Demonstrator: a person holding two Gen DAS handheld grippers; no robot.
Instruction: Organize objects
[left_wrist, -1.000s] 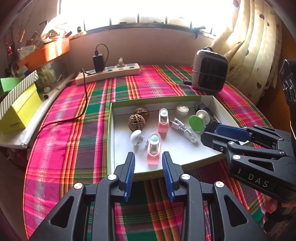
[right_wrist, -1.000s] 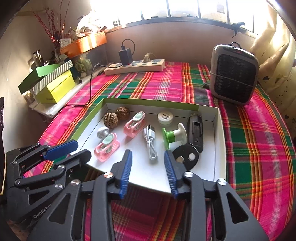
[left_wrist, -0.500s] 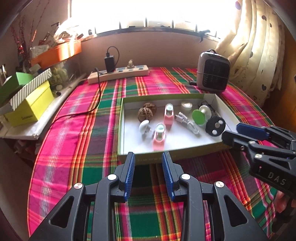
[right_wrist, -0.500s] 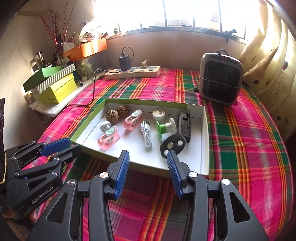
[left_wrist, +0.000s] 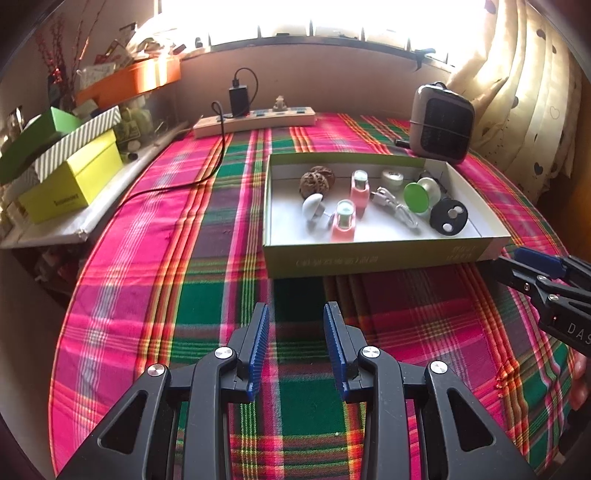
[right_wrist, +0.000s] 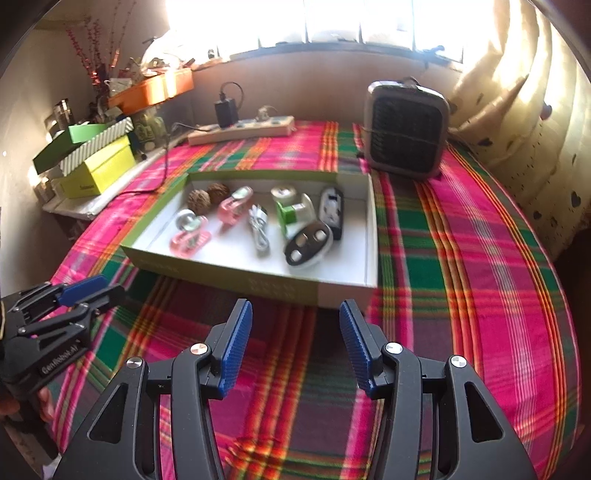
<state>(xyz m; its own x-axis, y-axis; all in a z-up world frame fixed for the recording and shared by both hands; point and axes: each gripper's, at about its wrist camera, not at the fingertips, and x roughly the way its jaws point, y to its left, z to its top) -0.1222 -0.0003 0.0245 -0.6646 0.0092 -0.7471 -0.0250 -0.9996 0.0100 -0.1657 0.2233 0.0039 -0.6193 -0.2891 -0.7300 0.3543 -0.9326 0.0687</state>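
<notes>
A shallow green box (left_wrist: 369, 258) (right_wrist: 221, 269) with a white inside sits on the plaid tablecloth. It holds two walnuts (left_wrist: 314, 181), two pink clips (left_wrist: 343, 221), a white cable (left_wrist: 399, 206), a green spool (left_wrist: 415, 197), a black disc (left_wrist: 448, 216) and other small items. My left gripper (left_wrist: 295, 314) hovers over the cloth short of the box's front wall, open with nothing between its fingers. My right gripper (right_wrist: 295, 310) is also in front of the box. Its jaws are opening and are empty. Each gripper shows in the other's view: the right gripper (left_wrist: 524, 258), the left gripper (right_wrist: 85, 291).
A small grey heater (left_wrist: 441, 122) (right_wrist: 406, 129) stands behind the box at the right. A power strip (left_wrist: 255, 120) with a black charger lies along the back wall. Yellow and green boxes (left_wrist: 70, 177) are stacked on a ledge at the left. A curtain (right_wrist: 517, 129) hangs at the right.
Both grippers have drawn back from the box, which now looks farther off in both views. The right gripper's jaws have spread wider. The left jaws keep the same gap.
</notes>
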